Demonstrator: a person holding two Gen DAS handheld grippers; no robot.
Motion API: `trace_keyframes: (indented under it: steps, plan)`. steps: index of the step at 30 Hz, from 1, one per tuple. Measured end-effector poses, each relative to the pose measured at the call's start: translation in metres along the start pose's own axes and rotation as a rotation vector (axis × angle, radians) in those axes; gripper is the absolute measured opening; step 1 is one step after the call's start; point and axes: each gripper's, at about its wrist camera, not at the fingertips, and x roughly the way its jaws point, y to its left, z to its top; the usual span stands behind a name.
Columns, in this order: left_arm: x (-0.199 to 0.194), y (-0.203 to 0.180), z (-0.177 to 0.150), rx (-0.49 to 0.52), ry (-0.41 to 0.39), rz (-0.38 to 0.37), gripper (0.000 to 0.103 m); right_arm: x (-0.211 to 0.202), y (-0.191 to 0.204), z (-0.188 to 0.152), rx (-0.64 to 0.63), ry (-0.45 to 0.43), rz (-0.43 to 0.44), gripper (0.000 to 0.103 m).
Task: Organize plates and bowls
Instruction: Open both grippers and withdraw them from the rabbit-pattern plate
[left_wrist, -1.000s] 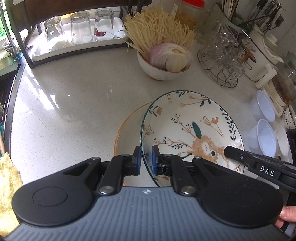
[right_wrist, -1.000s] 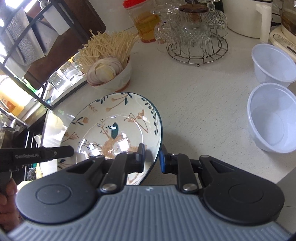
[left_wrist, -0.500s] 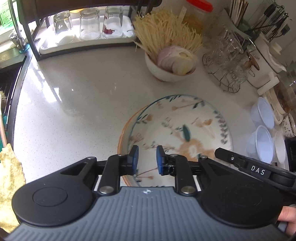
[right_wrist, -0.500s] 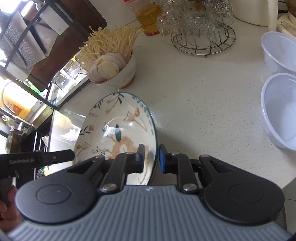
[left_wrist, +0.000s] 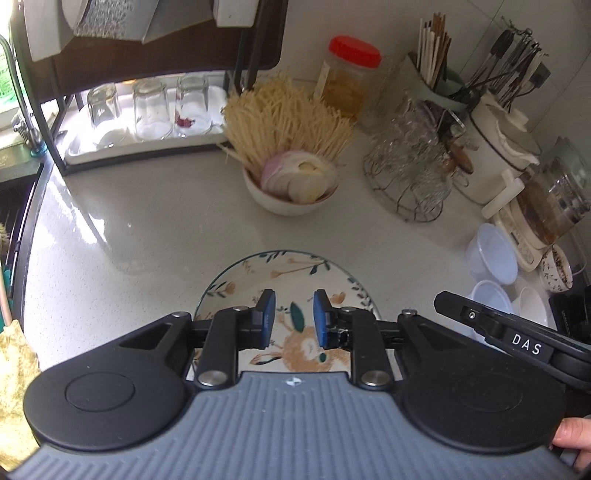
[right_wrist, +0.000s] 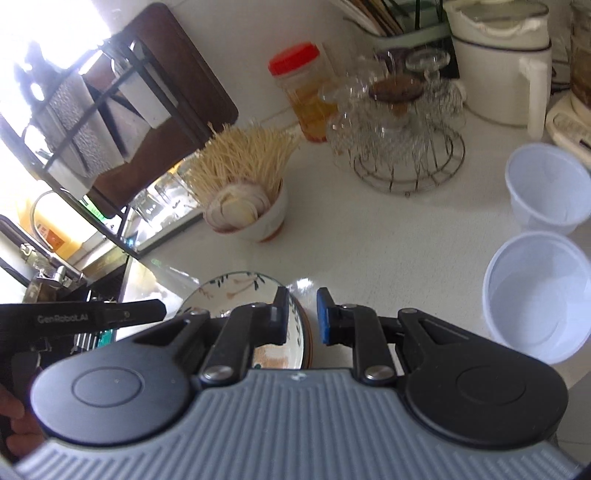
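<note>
A floral plate (left_wrist: 280, 273) lies flat on the counter, nested in an orange-rimmed plate (right_wrist: 312, 347) of which only a sliver of rim shows. My left gripper (left_wrist: 294, 317) hovers above the floral plate's near half, jaws open, nothing between them. My right gripper (right_wrist: 302, 317) hangs over the plate's (right_wrist: 236, 284) right rim with a narrow gap between its pads. The rim shows below that gap and the pads do not press on it. The right gripper's finger (left_wrist: 491, 328) lies off the plate's right side in the left wrist view.
A bowl of onion slices and dry noodles (left_wrist: 291, 199) stands behind the plates. Further right are a wire rack of glasses (left_wrist: 406, 177) and two clear plastic bowls (right_wrist: 535, 295). Upturned glasses on a tray (left_wrist: 147, 110) sit at the back left. A sink edge is at the left.
The floral plate, held tilted by its rim in both grippers, has dropped flat onto the orange-rimmed plate. The left jaws have opened. Both grippers have risen and pulled back.
</note>
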Motion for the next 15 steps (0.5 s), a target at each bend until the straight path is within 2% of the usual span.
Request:
trace_keyframes:
  steps: [8,15]
  plan:
    - [-0.033,-0.028,-0.001,0.062,-0.097,0.003,0.026,-0.041,0.004,0.013,-0.056,-0.112,0.007,0.020]
    - [-0.056,-0.037,-0.006,0.078,-0.132,-0.024,0.026,-0.070,0.018,0.012,-0.102,-0.177,0.000,0.020]
